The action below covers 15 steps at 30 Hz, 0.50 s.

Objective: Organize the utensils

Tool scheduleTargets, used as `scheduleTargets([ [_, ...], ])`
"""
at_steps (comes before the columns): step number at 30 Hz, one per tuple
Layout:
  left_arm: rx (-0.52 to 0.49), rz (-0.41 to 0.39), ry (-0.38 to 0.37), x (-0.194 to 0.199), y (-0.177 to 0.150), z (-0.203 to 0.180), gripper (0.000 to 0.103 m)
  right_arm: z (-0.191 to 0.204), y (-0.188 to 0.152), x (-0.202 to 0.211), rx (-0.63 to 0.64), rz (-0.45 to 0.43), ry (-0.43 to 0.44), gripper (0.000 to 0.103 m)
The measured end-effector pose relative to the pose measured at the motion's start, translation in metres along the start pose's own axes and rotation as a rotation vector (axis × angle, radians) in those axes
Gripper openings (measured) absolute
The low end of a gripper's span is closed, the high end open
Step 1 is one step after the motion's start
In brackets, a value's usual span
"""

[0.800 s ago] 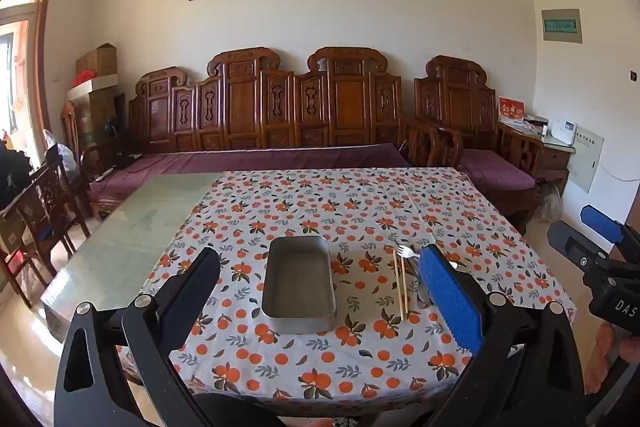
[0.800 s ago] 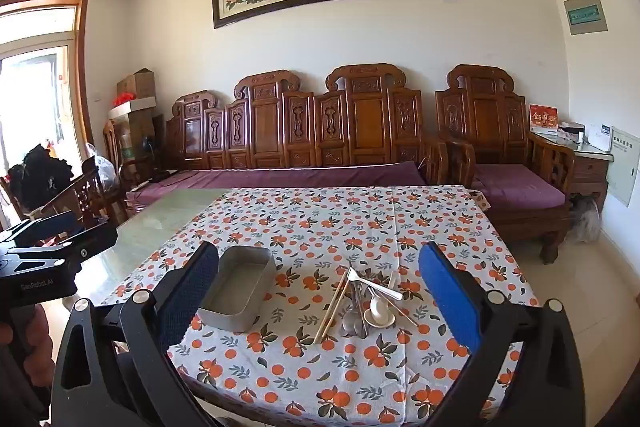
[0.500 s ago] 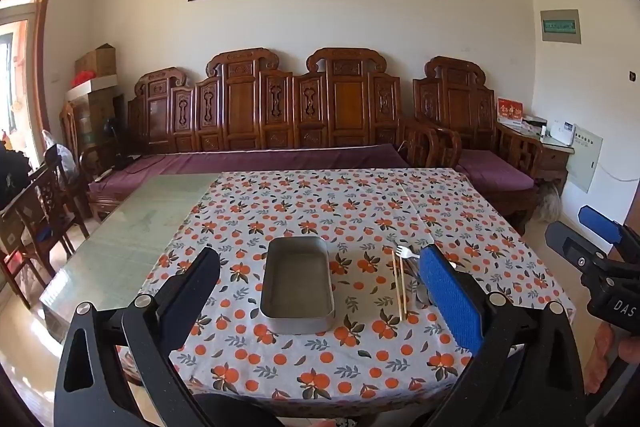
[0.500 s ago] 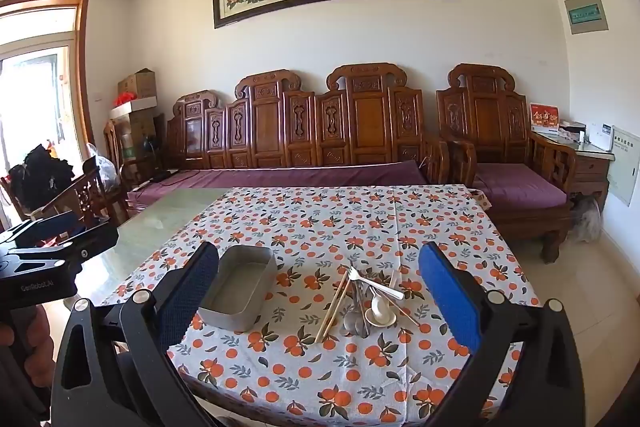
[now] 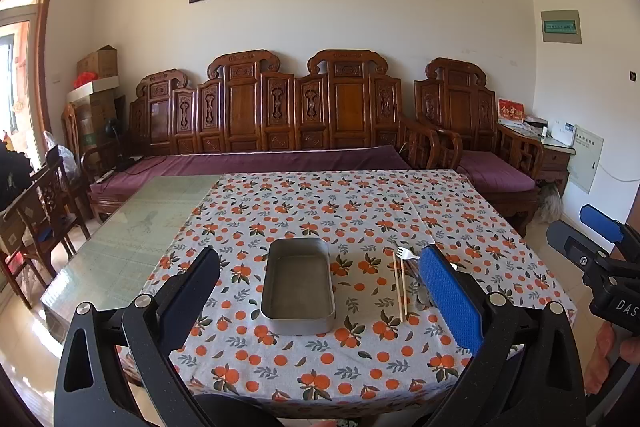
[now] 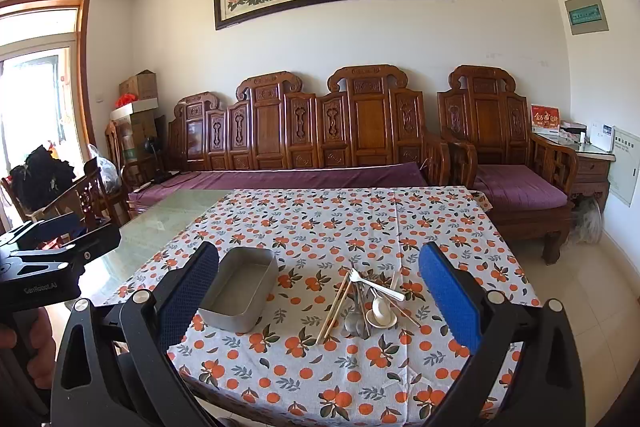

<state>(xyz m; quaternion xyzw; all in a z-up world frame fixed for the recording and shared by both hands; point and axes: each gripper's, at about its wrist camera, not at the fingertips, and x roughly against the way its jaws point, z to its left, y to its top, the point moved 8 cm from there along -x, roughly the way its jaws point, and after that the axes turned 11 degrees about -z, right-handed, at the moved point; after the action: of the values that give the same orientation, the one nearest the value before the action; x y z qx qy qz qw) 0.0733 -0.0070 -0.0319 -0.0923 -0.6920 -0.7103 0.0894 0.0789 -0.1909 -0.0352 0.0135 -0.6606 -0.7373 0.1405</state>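
Right wrist view: right gripper (image 6: 318, 291) spread wide, nothing between its jaws, hanging off the near edge of the table and aimed slightly down at the utensil heap; left gripper (image 5: 320, 287) equally wide and empty, framing the metal tray (image 5: 298, 287); neither touches anything. Just beyond the right gripper, near-right on the floral tablecloth (image 6: 360, 223), lies the pile: wooden chopsticks (image 6: 333, 309) on its left side, a white plastic fork (image 6: 376, 286) laid across the top, a white ceramic spoon (image 6: 380, 309) bowl-up, metal spoons (image 6: 357, 321) under and between them. The tray sits left of the pile, apart from it, empty as far as can be seen; in the left wrist view the left gripper's right finger (image 5: 450, 303) hides most of the heap, only the chopsticks and fork tines (image 5: 404, 254) showing. Beyond, bare glass tabletop (image 5: 132, 243) at far left, carved wooden sofa (image 6: 304, 131) against the wall. Judgement: nothing sorted yet. Risks: pieces overlap, so closing on one may drag or flick its neighbours; the fork rests loosely on top and could slide off; thin chopsticks lying flat on cloth may roll from the pads or bunch the fabric; the ceramic spoon is smooth and could slip; a light tray may skid if knocked.
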Motion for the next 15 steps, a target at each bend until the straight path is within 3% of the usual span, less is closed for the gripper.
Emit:
scheduleTargets([
  [15,0.004,-0.008,-0.006,0.0040,0.0024,0.0001,0.097,0.0018,-0.0001,0.0010,0.000,-0.002,0.002,0.101],
])
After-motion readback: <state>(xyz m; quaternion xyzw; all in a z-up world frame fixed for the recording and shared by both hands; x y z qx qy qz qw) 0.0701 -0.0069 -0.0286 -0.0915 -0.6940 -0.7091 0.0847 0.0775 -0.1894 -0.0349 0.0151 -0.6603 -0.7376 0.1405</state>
